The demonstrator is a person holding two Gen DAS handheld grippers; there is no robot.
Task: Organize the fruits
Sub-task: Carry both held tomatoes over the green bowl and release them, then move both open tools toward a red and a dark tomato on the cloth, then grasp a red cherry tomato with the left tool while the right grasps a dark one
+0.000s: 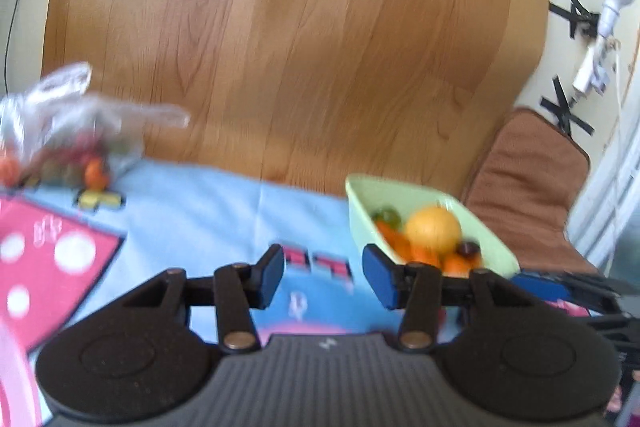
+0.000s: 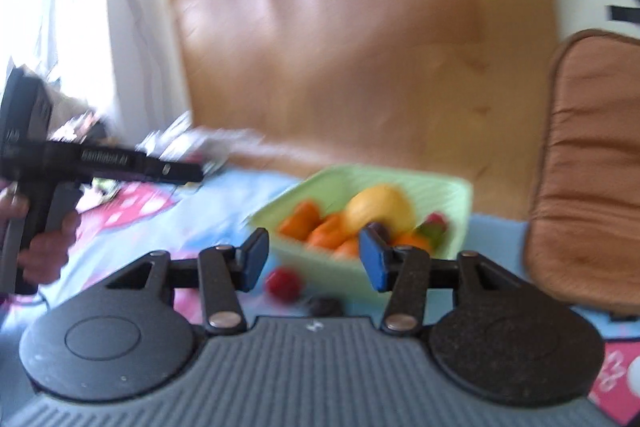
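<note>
My left gripper (image 1: 323, 275) jaws apart, nothing between. My right gripper (image 2: 314, 261) likewise parted, empty. Green bowl (image 2: 448, 187) sits at blanket's (image 1: 224, 195) far edge, holding orange (image 1: 434, 229), carrots (image 2: 316, 223), small dark fruit. Red berry (image 2: 284, 283) and dark fruit (image 2: 326, 305) lie on blanket near bowl. Plastic bag (image 1: 60, 123) of fruit at blanket's far left corner. Wood floor (image 1: 300, 47) beyond; brown cushion (image 2: 592, 163) right of bowl. Frames blurred.

Glossy wood-grain laminate floor (image 1: 304, 39), matt pale-green ribbed plastic bowl (image 2: 436, 187), crinkly clear plastic bag (image 1: 60, 115), soft printed blue cloth (image 1: 224, 199), brown fabric cushion (image 2: 592, 163).
</note>
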